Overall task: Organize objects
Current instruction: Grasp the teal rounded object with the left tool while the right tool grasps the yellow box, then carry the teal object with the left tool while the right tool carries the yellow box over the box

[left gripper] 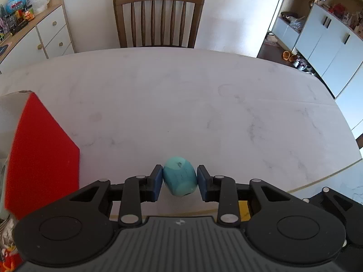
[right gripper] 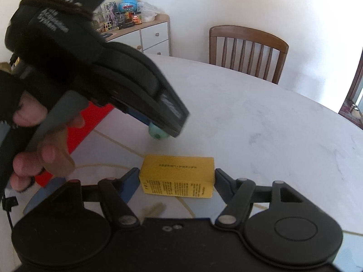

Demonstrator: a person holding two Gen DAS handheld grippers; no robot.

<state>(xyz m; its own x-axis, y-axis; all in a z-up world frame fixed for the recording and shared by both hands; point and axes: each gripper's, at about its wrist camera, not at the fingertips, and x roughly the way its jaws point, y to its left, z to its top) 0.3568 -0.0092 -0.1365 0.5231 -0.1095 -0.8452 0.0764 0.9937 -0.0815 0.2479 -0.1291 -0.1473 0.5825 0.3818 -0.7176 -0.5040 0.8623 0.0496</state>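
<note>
At the bottom centre of the left wrist view, the left gripper [left gripper: 179,182] is clenched on a turquoise egg-shaped toy [left gripper: 179,176], its blue pads [left gripper: 156,182] pressed against both sides of the toy, which sits low over the white marbled table [left gripper: 204,104]. In the right wrist view the same gripper crosses the upper left of the frame, gripped by a person's hand [right gripper: 43,145], and only the underside of the toy shows beneath its tip at centre left. The right gripper [right gripper: 177,181], at the bottom centre of its own view, straddles a yellow box [right gripper: 178,176] lying flat on the table; its fingers [right gripper: 130,182] stand beside the box's two short ends, the left one at or touching the box and the right one with a slight gap, so the pictures do not settle whether it grasps the box. A red box [left gripper: 43,156] stands at the left edge of the left wrist view, just beside the gripper. A wooden chair [left gripper: 158,18] stands at the table's far edge, top centre. A white drawer cabinet [left gripper: 45,31] crowded with toys fills the upper left, and pale blue cupboards [left gripper: 329,36] the upper right.
</note>
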